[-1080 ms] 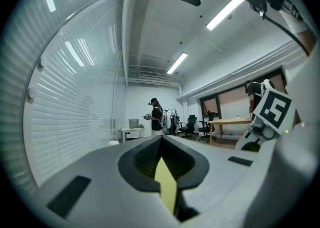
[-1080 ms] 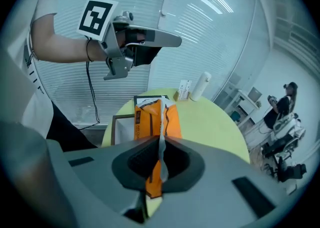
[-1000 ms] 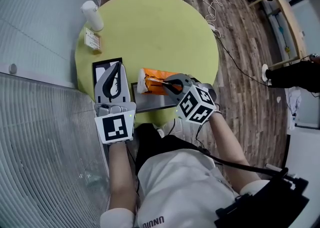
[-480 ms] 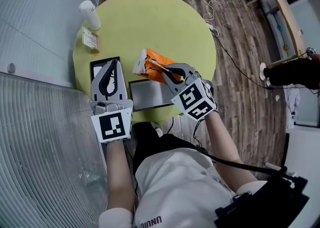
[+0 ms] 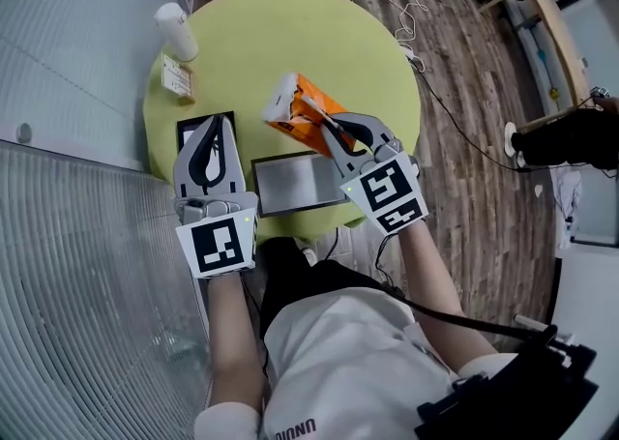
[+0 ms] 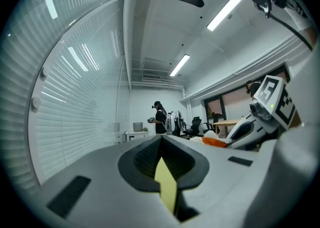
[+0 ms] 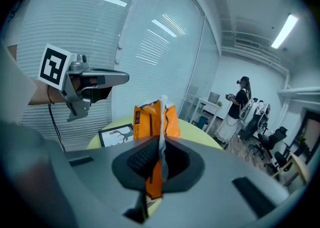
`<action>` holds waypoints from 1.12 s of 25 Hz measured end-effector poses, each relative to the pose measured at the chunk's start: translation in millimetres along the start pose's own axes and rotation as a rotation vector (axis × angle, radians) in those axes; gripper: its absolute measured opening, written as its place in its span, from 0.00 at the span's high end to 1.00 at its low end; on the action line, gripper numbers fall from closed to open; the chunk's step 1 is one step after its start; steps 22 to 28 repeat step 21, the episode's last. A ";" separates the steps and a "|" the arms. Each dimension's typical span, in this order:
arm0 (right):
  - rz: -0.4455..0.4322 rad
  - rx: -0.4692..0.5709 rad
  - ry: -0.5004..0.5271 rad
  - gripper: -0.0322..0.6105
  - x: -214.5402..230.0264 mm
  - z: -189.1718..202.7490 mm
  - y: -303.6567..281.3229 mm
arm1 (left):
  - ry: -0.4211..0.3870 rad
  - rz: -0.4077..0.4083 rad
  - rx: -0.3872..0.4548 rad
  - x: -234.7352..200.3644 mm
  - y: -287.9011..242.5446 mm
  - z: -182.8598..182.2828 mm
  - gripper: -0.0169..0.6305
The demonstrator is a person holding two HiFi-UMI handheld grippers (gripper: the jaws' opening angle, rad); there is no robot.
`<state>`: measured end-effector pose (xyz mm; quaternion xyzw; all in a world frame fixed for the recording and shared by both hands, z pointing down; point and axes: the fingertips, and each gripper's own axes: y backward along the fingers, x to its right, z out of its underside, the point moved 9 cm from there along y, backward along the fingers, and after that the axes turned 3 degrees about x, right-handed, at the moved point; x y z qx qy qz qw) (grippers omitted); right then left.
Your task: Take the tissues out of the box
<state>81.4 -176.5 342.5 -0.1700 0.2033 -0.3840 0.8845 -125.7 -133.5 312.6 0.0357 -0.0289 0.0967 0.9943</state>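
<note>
An orange tissue pack (image 5: 301,109) with a white end hangs tilted above the round yellow-green table (image 5: 290,42). My right gripper (image 5: 327,126) is shut on its edge. In the right gripper view the tissue pack (image 7: 155,117) stands up between the closed jaws of the right gripper (image 7: 161,144). The shallow grey box (image 5: 298,184) lies below it near the table's front edge. My left gripper (image 5: 224,125) hovers level over a black-framed picture card (image 5: 192,131), its jaws together with nothing in them. The left gripper view shows the left gripper (image 6: 161,141) and the tissue pack (image 6: 216,142) at right.
A white cylinder (image 5: 177,29) and a small wooden card stand (image 5: 177,78) sit at the table's far left. Cables (image 5: 406,3) trail over the wooden floor behind. A glass wall with blinds (image 5: 68,90) runs along the left. A person (image 7: 239,102) stands far off.
My right gripper has lifted the orange tissue pack up and away from the grey box, tilting it. The left gripper has stayed where it was.
</note>
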 end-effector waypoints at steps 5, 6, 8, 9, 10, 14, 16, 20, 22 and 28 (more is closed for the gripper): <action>0.036 0.021 -0.021 0.92 1.9 1.0 0.0 | -0.009 0.002 0.002 -4.8 2.3 6.3 0.95; 0.042 0.025 -0.026 0.92 2.6 1.1 -0.4 | -0.003 -0.001 0.000 -5.3 2.1 6.8 0.95; 0.050 0.031 -0.031 0.92 4.7 0.6 -1.4 | 0.003 -0.008 0.000 -5.5 1.3 6.9 0.95; 0.051 0.032 -0.032 0.92 5.9 0.5 -1.6 | 0.004 -0.011 0.002 -5.0 1.0 6.8 0.95; 0.052 0.033 -0.033 0.92 7.0 0.6 -1.3 | 0.005 -0.014 0.003 -4.0 1.0 6.6 0.95; 0.058 0.036 -0.041 0.92 9.5 -1.2 2.2 | 0.001 -0.013 -0.006 -1.7 0.5 4.6 0.95; 0.060 0.038 -0.042 0.92 10.9 -3.5 2.3 | 0.000 -0.015 -0.010 -2.5 -0.9 3.0 0.95; 0.062 0.046 -0.044 0.92 12.0 -6.4 3.2 | -0.005 -0.020 -0.011 -1.7 -0.8 1.9 0.95; 0.063 0.048 -0.044 0.92 12.3 -6.9 3.6 | -0.008 -0.019 -0.011 -1.3 -0.8 1.8 0.95; 0.063 0.048 -0.044 0.92 12.3 -6.9 3.6 | -0.008 -0.019 -0.011 -1.3 -0.8 1.8 0.95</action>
